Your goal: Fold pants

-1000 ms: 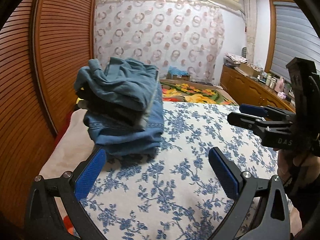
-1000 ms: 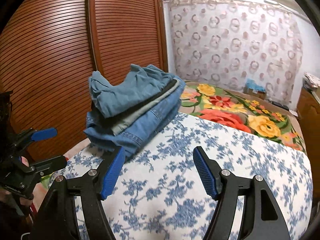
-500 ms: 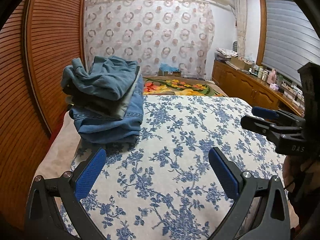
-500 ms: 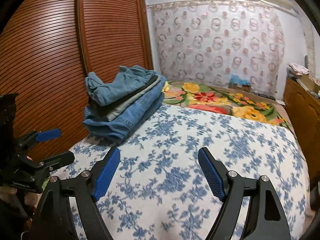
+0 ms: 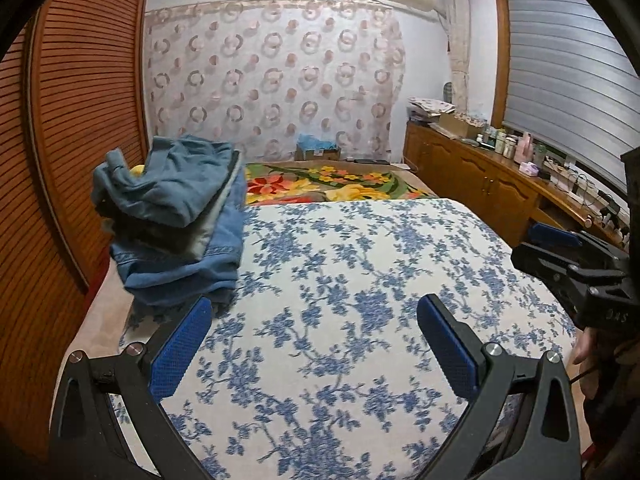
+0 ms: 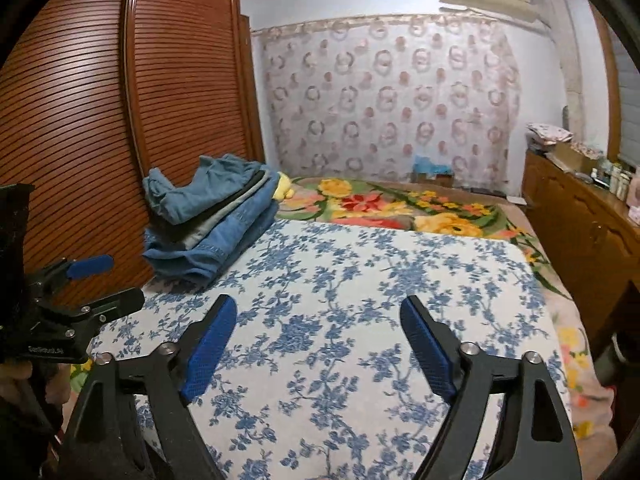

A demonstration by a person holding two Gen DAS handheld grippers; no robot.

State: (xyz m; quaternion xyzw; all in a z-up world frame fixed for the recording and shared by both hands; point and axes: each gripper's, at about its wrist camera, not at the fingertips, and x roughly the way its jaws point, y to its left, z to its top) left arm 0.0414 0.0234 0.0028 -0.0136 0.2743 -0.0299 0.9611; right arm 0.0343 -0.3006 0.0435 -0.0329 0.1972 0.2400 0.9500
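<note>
We held both claws spread, nothing between: left claw (image 5: 314, 340), right claw (image 6: 318, 338), jaws just widened. Folded pants stack (image 5: 180, 220) sat far left on bed (image 5: 360, 280).

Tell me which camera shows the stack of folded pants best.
The left wrist view: the stack of folded pants sits nearer and larger there, with its layered edges distinct. The right wrist view shows the same stack smaller and farther off, from its other side, by the wooden wardrobe.
</note>
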